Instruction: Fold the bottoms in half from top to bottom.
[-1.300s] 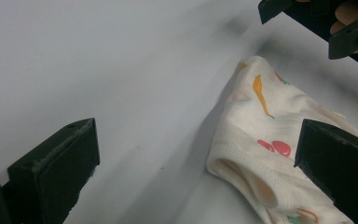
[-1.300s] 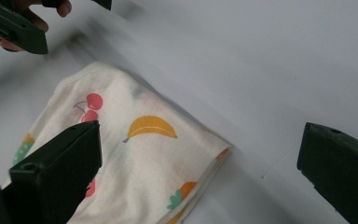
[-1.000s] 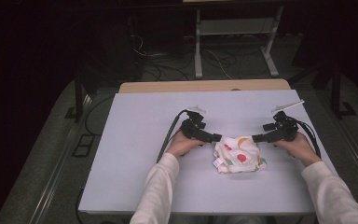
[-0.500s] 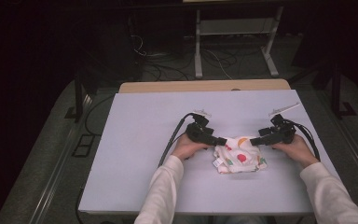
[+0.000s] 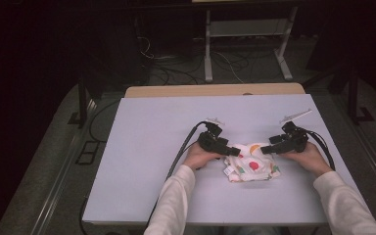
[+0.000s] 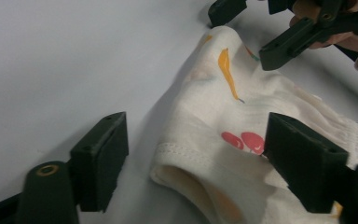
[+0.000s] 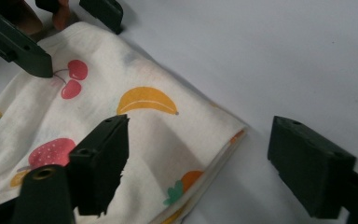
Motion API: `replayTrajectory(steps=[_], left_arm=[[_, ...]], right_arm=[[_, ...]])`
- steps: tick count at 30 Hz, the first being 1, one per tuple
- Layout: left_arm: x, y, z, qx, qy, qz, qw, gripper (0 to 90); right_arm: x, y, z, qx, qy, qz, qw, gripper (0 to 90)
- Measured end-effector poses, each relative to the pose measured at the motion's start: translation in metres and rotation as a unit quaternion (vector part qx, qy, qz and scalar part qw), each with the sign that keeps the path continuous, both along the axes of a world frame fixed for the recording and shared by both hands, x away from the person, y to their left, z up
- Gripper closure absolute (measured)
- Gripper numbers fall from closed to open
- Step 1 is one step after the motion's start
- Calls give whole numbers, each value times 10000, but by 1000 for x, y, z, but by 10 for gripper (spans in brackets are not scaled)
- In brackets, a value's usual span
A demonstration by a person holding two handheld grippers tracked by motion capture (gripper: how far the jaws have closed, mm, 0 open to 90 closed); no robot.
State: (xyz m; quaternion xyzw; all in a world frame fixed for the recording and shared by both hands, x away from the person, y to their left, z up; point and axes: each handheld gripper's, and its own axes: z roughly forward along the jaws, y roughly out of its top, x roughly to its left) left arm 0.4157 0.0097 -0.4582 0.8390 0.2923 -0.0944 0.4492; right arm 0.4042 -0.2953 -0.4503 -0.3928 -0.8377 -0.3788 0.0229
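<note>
1. Sleeves in white cloth rise from the bottom edge of the high view, one hand on each black two-jaw tool.
2. At centre of that view the left gripper (image 5: 235,152) points right at a folded white cloth printed with coloured fruit (image 5: 251,166), which lies on the pale lilac tabletop (image 5: 152,147) right of centre.
3. Its jaws have just been closing and stand partly apart; in the left gripper view (image 6: 193,154) the near corner of the cloth (image 6: 242,140) lies between them, the right jaw at the fabric by a cherry print, the left jaw over bare table, clear of it.
4. The right gripper (image 5: 265,149) points left at the cloth's far right corner, jaws likewise just closing yet still apart.
5. Its own view (image 7: 198,163) shows one jaw over the cloth (image 7: 135,116) near a banana print, the other over table past the folded edge.
6. Each gripper view catches the other tool's tips at its top edge.
7. Beyond the table, the high view adds a dark floor with cables (image 5: 225,61).
</note>
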Motion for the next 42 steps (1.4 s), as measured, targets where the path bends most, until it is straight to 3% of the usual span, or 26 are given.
replayTrajectory(steps=[7, 9, 13, 19, 23, 29, 36, 42], left_arm=[[-1, -2, -2, -12, 23, -116, 9999, 420], [-1, -1, -2, -7, -55, -146, 9999, 452], [0, 2, -1, -123, -53, -88, 9999, 545], [0, 3, 0, -100, -57, -30, 9999, 690], [0, 2, -1, -50, -61, -17, 10000, 756], [-2, 1, 1, 15, -101, -32, 9999, 795], [-6, 4, 7, 96, -155, -46, 9998, 798], [-9, 14, 16, 194, -241, -49, 9995, 798]], right_arm=[[-1, 3, 0, -39, -90, 8, 10000, 407], [-1, 4, 0, -46, -84, 6, 10000, 453], [-1, 4, 0, -80, -76, -39, 9999, 578], [0, 4, -1, -50, 32, 12, 10000, 709], [0, 4, -1, -45, 52, 32, 10000, 751], [-2, 5, 2, -66, -10, 35, 10000, 837], [-5, 6, 7, -32, -37, -6, 10000, 849], [-7, 13, 13, 146, -84, 8, 9999, 848]])
